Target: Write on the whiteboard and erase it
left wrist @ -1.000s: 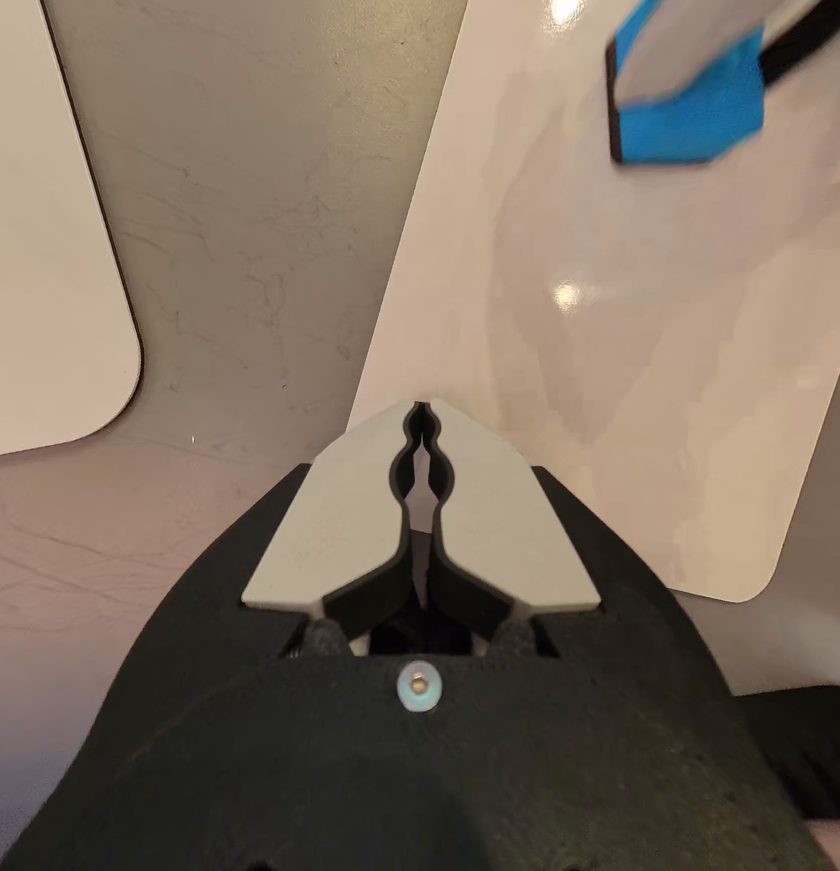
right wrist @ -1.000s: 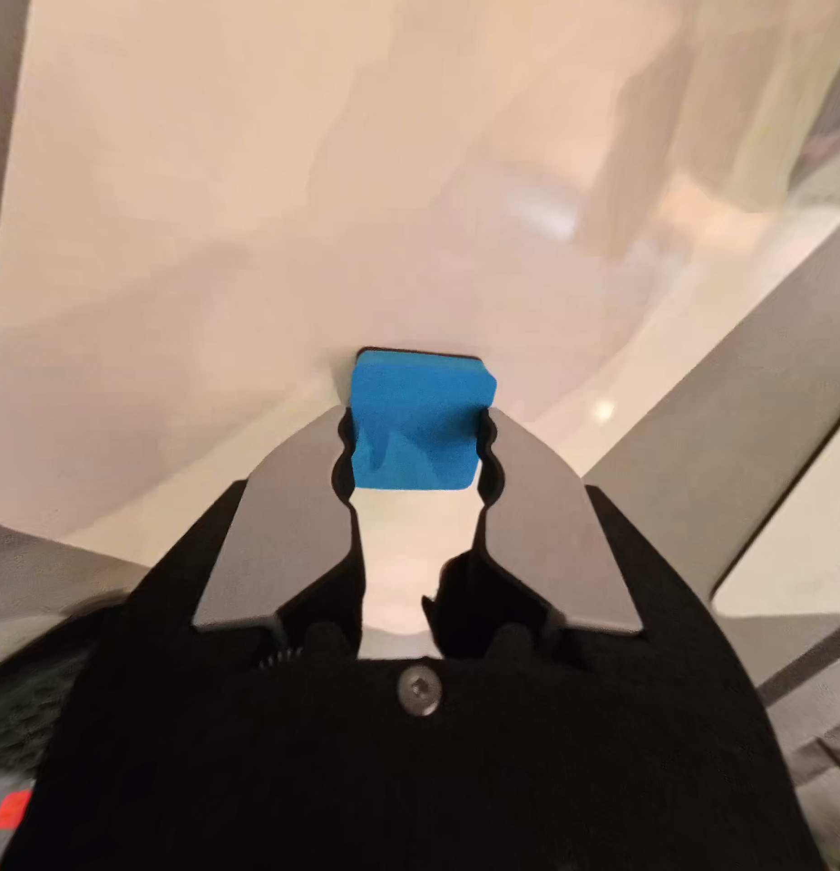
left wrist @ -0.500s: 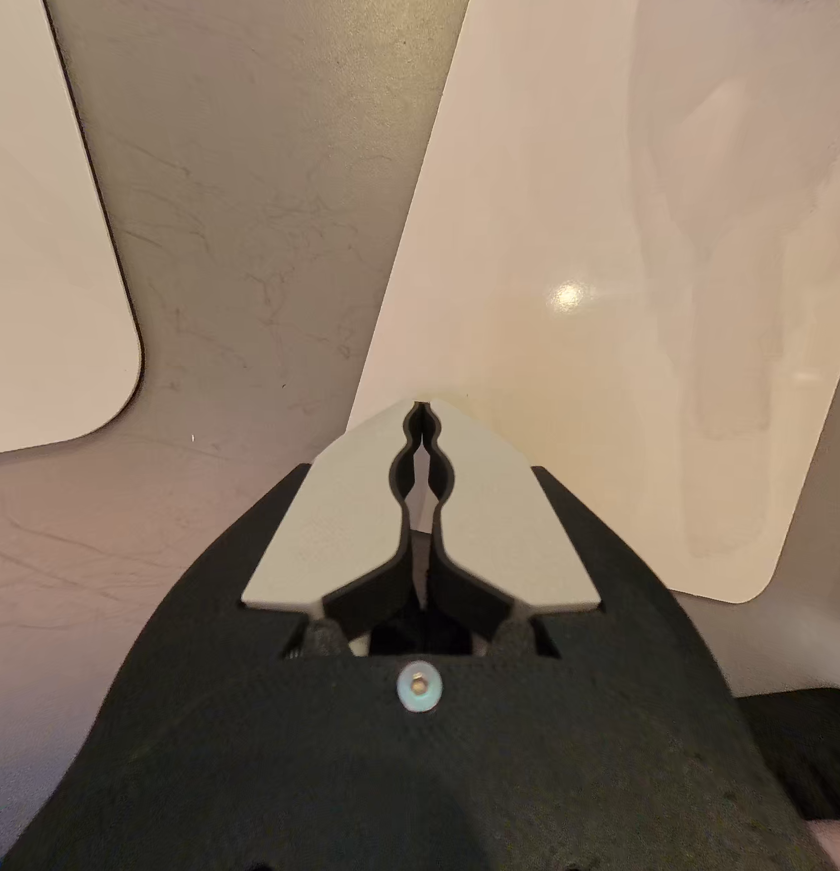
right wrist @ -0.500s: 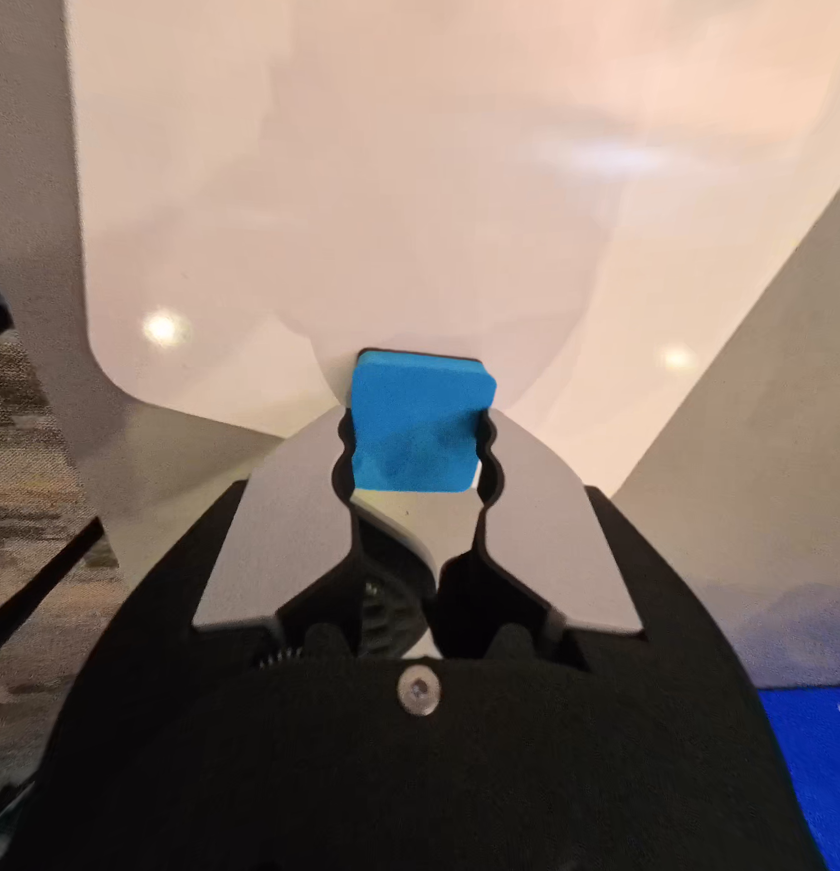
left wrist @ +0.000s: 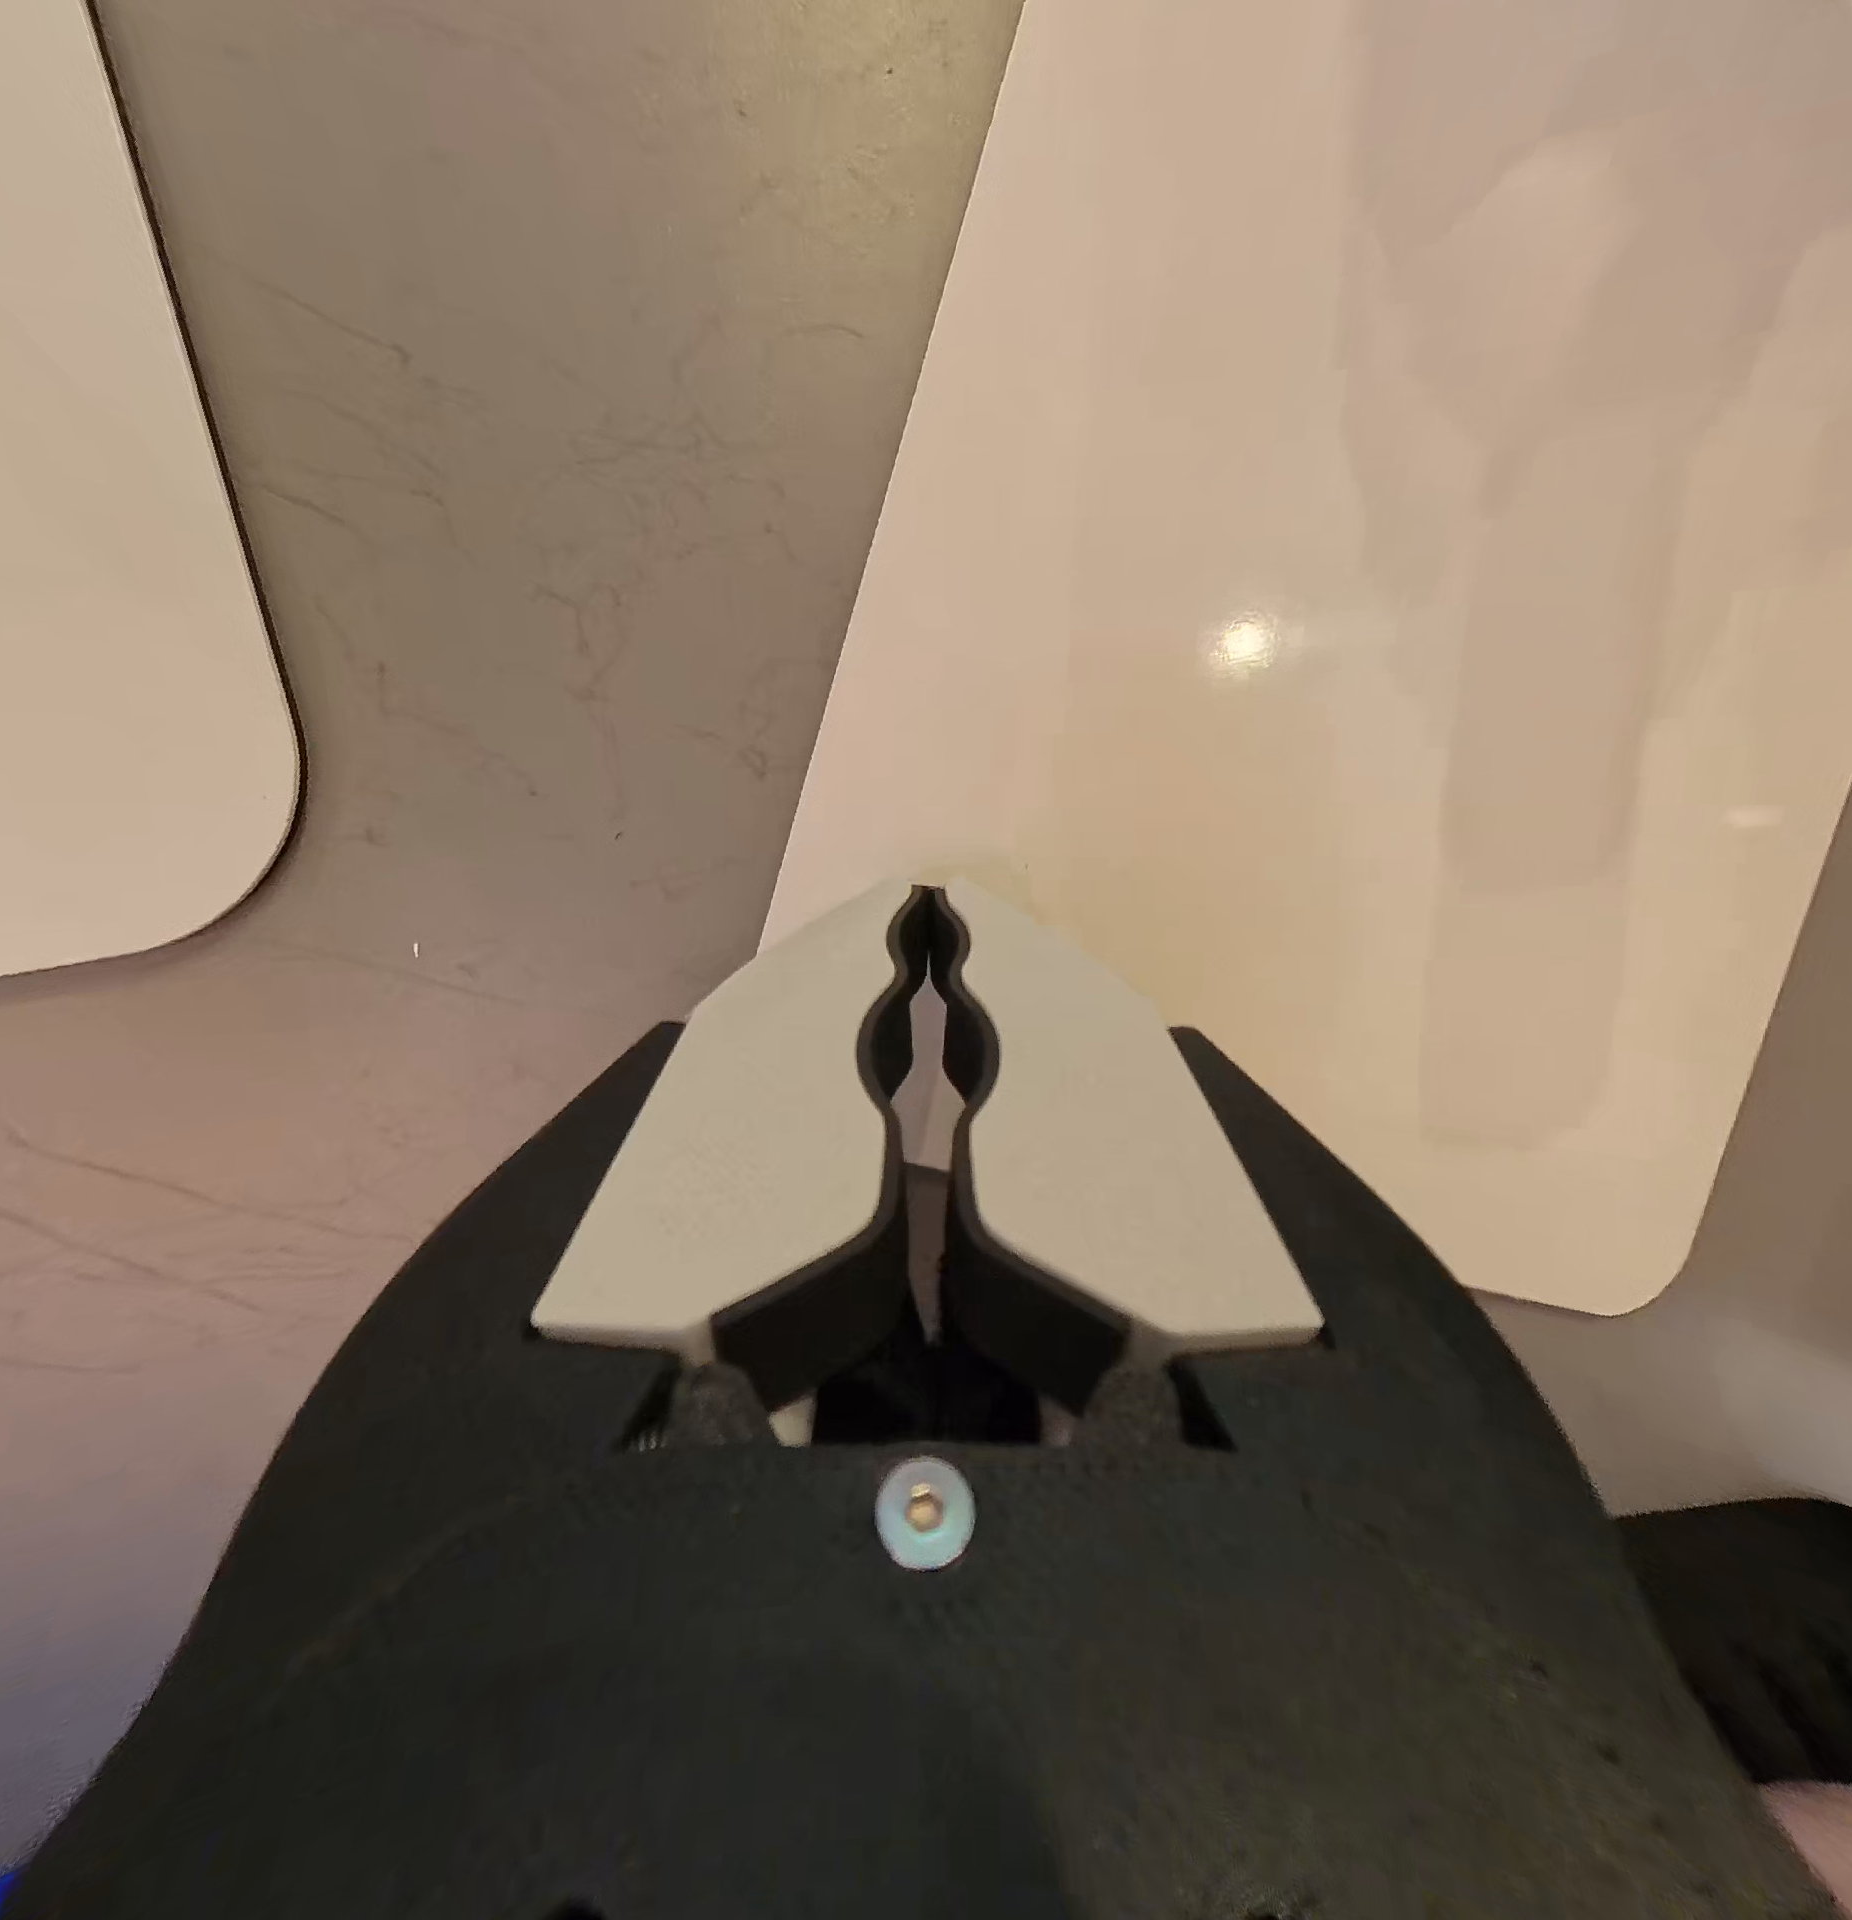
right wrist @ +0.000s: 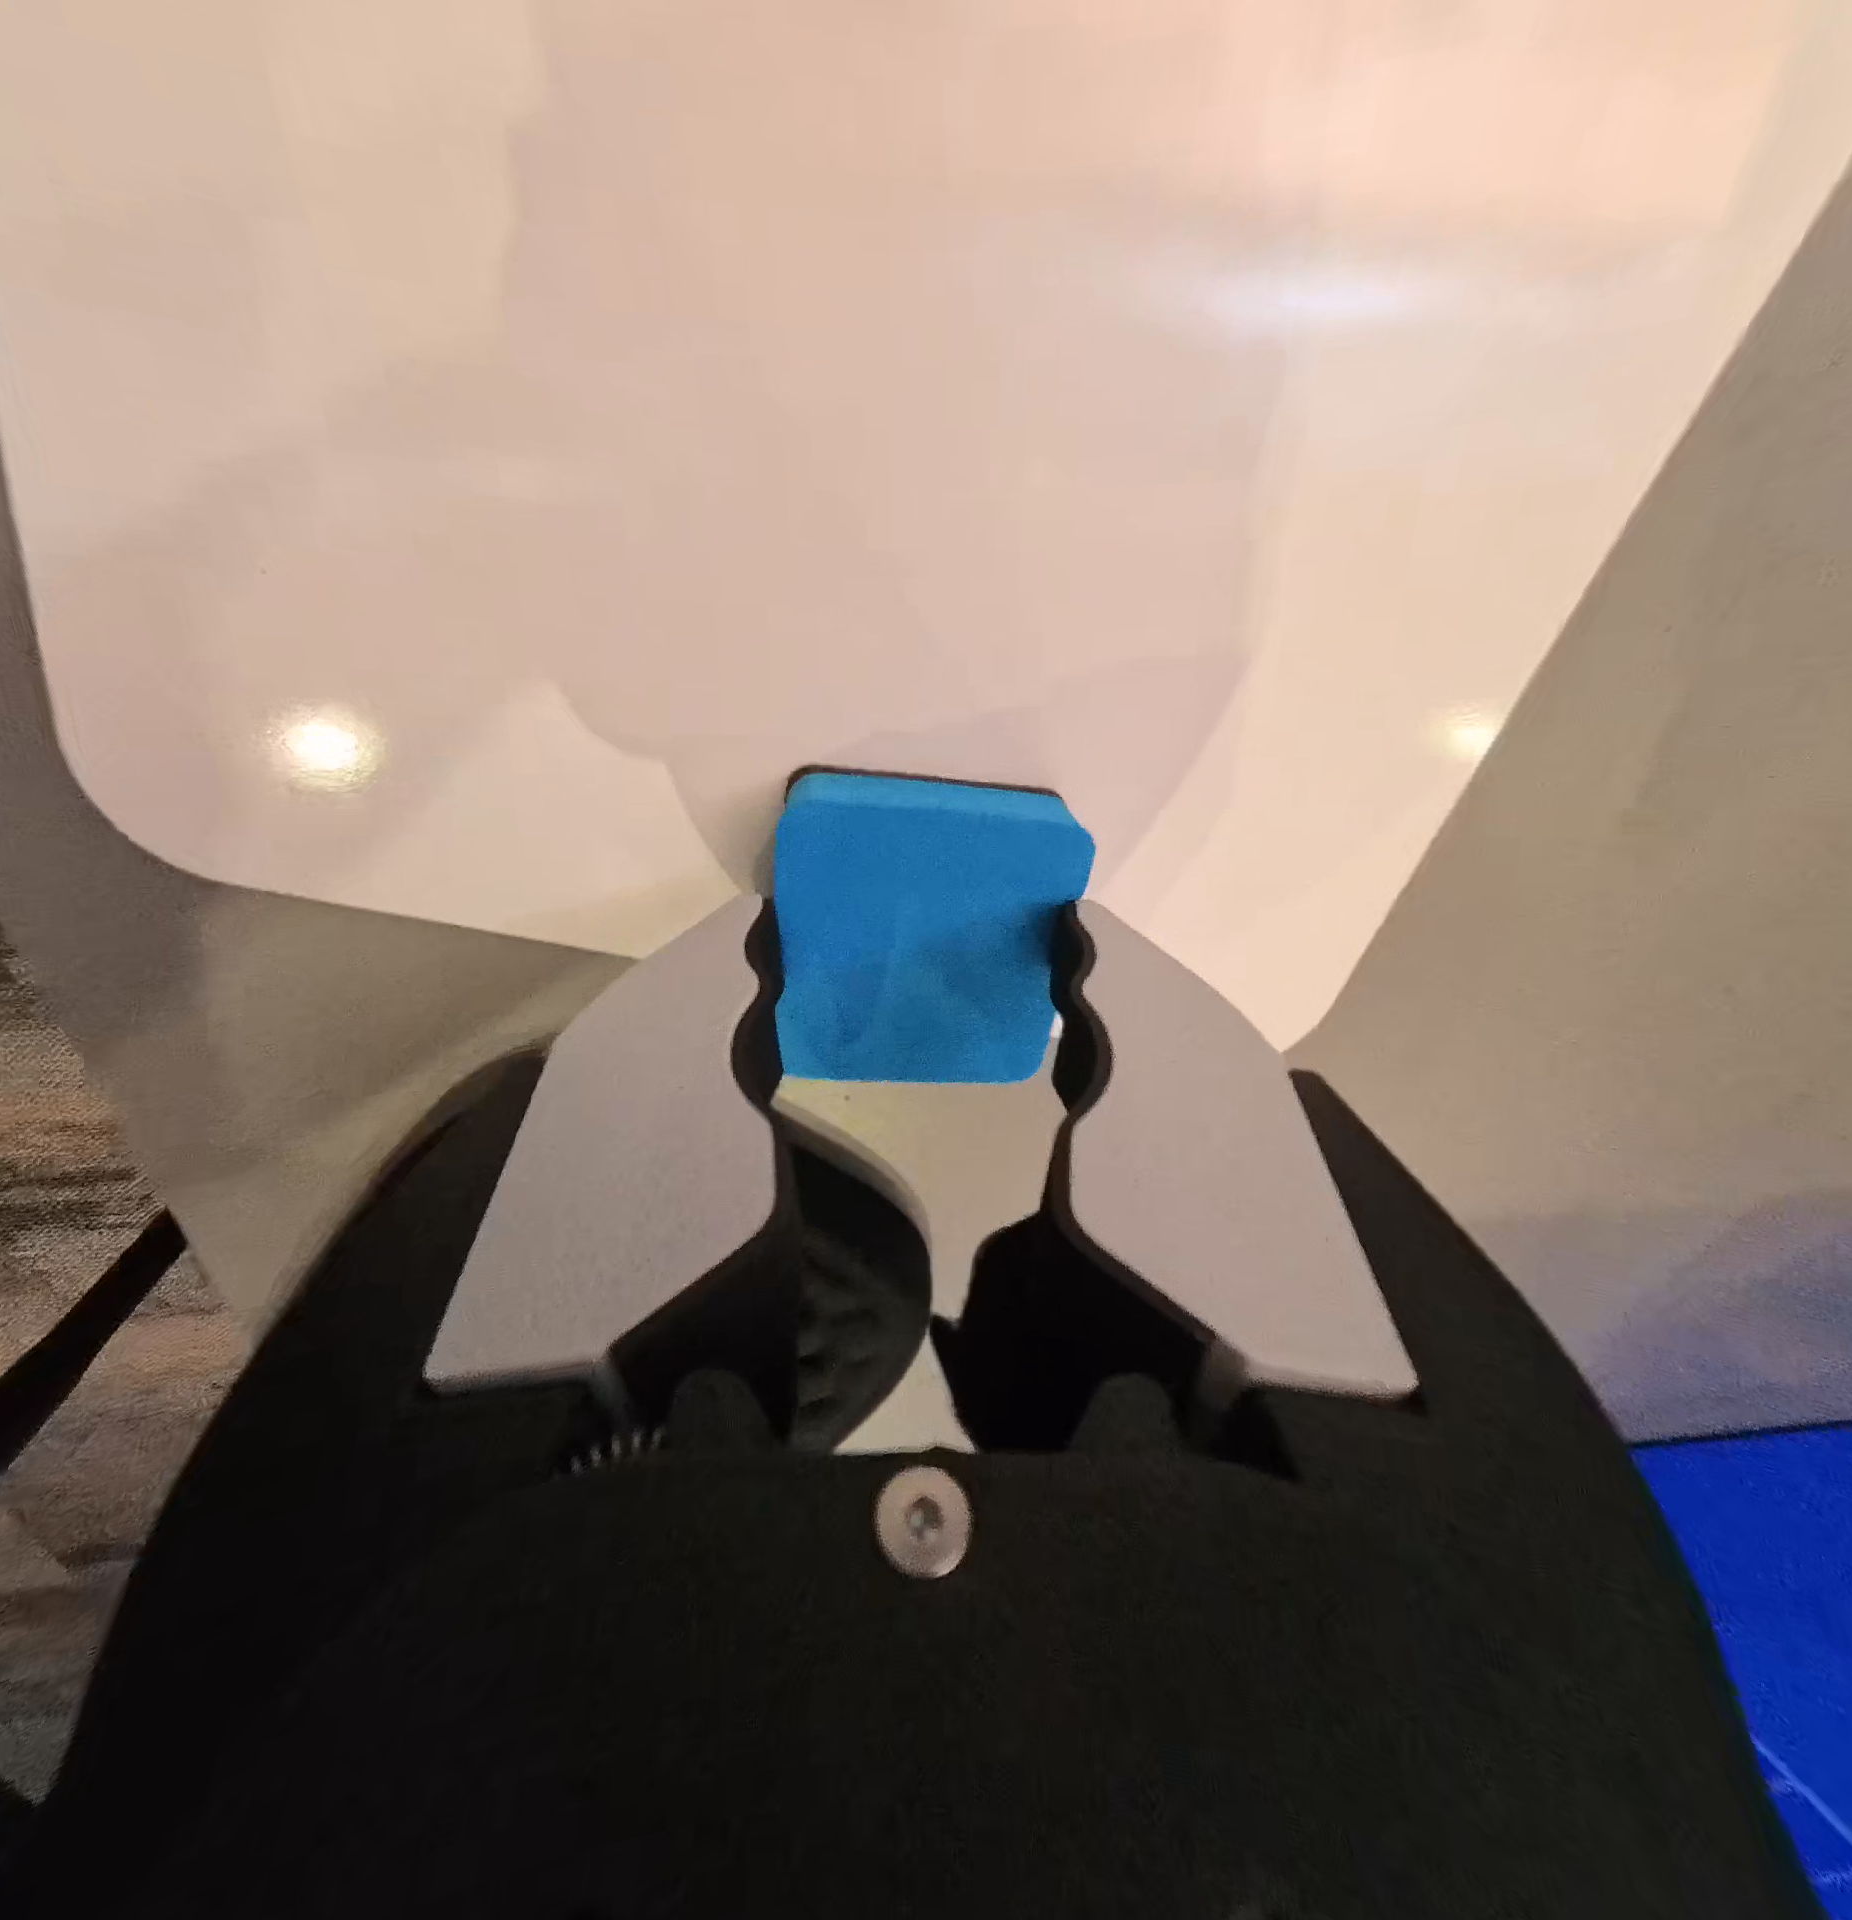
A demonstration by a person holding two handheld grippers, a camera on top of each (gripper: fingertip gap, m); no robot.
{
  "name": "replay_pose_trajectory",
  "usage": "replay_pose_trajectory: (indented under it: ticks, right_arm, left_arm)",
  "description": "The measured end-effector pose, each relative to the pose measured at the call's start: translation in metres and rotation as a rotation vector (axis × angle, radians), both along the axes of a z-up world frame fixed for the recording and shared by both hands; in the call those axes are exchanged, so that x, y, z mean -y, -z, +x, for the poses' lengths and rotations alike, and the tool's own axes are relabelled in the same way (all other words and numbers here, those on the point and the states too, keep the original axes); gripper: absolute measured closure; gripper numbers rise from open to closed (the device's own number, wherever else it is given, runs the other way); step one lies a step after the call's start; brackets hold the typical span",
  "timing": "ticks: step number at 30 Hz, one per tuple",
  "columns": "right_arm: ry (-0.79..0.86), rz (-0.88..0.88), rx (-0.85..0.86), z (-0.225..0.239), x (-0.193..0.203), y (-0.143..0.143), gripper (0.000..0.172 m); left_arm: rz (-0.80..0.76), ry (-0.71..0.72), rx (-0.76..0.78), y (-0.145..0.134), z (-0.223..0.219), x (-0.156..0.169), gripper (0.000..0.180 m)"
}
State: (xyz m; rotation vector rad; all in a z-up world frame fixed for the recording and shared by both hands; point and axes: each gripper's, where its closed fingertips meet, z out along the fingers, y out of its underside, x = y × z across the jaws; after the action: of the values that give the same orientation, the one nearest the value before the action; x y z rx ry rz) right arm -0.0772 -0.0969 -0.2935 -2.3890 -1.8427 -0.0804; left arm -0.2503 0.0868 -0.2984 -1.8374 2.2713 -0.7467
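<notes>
The right gripper (right wrist: 917,971) is clamping a blue eraser (right wrist: 927,935) over the whiteboard (right wrist: 797,416); the left gripper (left wrist: 930,904) is sitting closed, gripping nothing, at the whiteboard's edge.

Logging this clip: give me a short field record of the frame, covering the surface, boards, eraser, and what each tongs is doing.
surface: grey marbled table
whiteboard: white, glossy, no marks visible
second board: white, rounded corner, at far left
eraser: blue foam, dark underside
right tongs: shut on the eraser, pads pressing both its sides, over the whiteboard's near edge
left tongs: shut, nothing held, tips at the whiteboard's near corner
blue item: partly seen at lower right
</notes>
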Motion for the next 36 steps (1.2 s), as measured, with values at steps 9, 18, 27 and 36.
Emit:
replay_pose_trajectory:
  ticks: [9, 18, 27, 36]
  right_arm:
    - [0.017, 0.013, 0.002, 0.013, -0.048, 0.000, 0.120]
    - [-0.003, -0.016, -0.045, -0.002, -0.015, -0.001, 0.120]
    - [0.024, 0.027, -0.033, 0.000, 0.001, -0.001, 0.120]
    - [0.054, 0.031, -0.033, 0.001, -0.017, 0.000, 0.120]
  left_arm:
    - [-0.011, 0.002, -0.067, 0.000, -0.016, -0.001, 0.180]
    - [-0.022, 0.026, -0.071, 0.000, -0.019, 0.001, 0.180]
    - [-0.008, 0.032, -0.073, 0.000, -0.018, 0.001, 0.180]
    - [-0.013, 0.063, -0.064, 0.000, -0.012, 0.012, 0.180]
